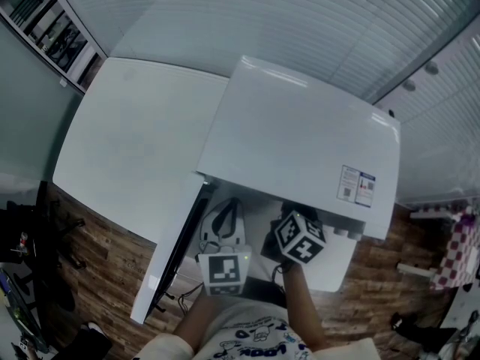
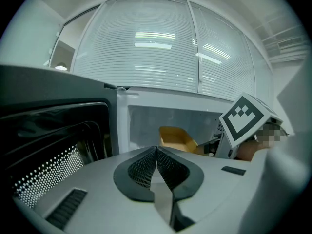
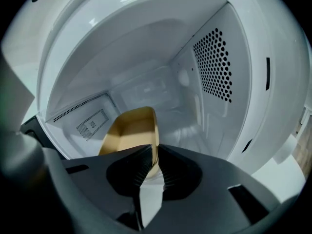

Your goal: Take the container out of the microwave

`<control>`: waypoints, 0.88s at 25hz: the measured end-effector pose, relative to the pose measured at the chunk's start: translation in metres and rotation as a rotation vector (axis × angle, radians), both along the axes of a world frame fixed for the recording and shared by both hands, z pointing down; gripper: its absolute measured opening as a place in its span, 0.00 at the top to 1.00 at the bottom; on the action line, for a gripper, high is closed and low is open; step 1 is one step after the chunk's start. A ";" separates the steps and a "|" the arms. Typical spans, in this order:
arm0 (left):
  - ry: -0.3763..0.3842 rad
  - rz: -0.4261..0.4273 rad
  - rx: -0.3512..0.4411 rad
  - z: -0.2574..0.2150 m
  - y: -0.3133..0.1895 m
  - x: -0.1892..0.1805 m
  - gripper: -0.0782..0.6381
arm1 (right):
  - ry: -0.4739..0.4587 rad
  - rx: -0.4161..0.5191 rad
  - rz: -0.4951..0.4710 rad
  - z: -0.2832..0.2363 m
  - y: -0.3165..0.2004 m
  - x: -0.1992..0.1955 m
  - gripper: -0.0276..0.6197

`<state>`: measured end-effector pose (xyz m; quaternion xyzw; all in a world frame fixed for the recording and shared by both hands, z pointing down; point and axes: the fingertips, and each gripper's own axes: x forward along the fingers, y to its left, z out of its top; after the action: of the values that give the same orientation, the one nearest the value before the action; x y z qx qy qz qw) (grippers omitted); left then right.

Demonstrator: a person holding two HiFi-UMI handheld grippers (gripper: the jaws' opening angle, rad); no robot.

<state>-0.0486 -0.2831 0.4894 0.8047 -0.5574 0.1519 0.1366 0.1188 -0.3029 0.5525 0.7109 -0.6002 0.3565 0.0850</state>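
Observation:
A yellow-tan container (image 3: 129, 130) sits inside the white microwave (image 1: 300, 133), whose door (image 1: 176, 246) hangs open to the left. My right gripper (image 3: 155, 156) reaches into the cavity, and its jaws are shut on the container's near wall. In the left gripper view the container (image 2: 175, 138) shows in the cavity, with the right gripper's marker cube (image 2: 246, 118) just to its right. My left gripper (image 2: 156, 152) is shut on nothing and stays outside, in front of the opening. In the head view the microwave's top hides the container.
A white cabinet top (image 1: 135, 141) adjoins the microwave on the left. The open door's dark inner side (image 2: 53, 135) stands close to my left gripper. Wooden floor (image 1: 97, 276) lies below. Window blinds (image 1: 285, 13) run behind. A perforated vent (image 3: 214, 65) marks the cavity's right wall.

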 end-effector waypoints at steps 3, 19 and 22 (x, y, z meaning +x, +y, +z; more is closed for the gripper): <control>0.007 -0.002 -0.016 0.001 0.004 0.001 0.83 | 0.010 -0.002 0.008 -0.002 0.002 0.002 0.89; 0.007 -0.004 -0.008 -0.004 0.009 0.002 0.83 | -0.004 -0.027 0.101 -0.007 0.029 0.000 0.89; 0.013 -0.003 -0.006 -0.003 0.010 0.003 0.83 | 0.005 -0.036 0.081 -0.006 0.031 -0.005 0.89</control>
<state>-0.0452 -0.2731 0.4862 0.8045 -0.5573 0.1480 0.1426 0.1139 -0.2717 0.5463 0.7339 -0.5642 0.3687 0.0844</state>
